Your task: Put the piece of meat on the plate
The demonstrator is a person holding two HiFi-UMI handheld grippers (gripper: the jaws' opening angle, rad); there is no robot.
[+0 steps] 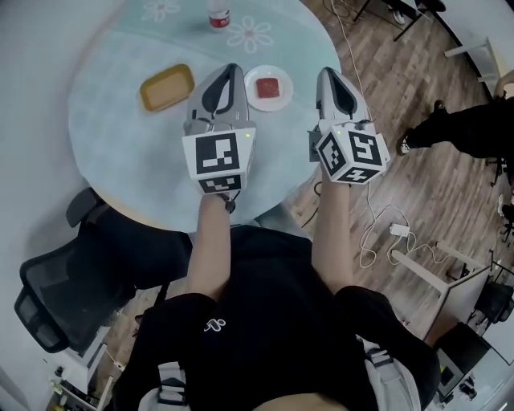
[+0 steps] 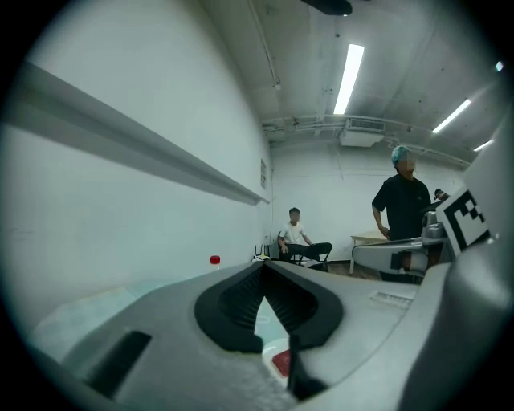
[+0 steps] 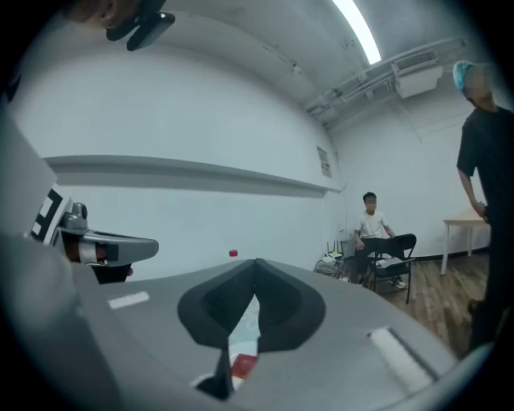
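A person holds the left gripper (image 1: 233,69) and the right gripper (image 1: 327,73) side by side above a round table (image 1: 112,136) with a pale cloth, both pointing forward and close to level. The left gripper's jaws are clenched tip to tip with nothing between them, as its own view shows; the right gripper's jaws are likewise pressed together and empty. The piece of meat (image 1: 269,87), a red slab, lies on the white plate (image 1: 286,88); the plate rests on the table below and between the two grippers, just right of the left gripper's tip and left of the right gripper's tip. In each gripper view the red meat shows low down, through the opening beneath the closed jaws. A yellow tray (image 1: 166,87) lies on the table to the left of the left gripper; a bottle (image 1: 218,14) with a red label stands beyond that gripper's tip, near the table's far edge. Far ahead of both grippers a seated person (image 2: 295,238) waits by the back wall; a standing person (image 2: 401,205) in a dark shirt is off to the right, past the right gripper. A black office chair (image 1: 56,297) sits behind and to the left of the left gripper.
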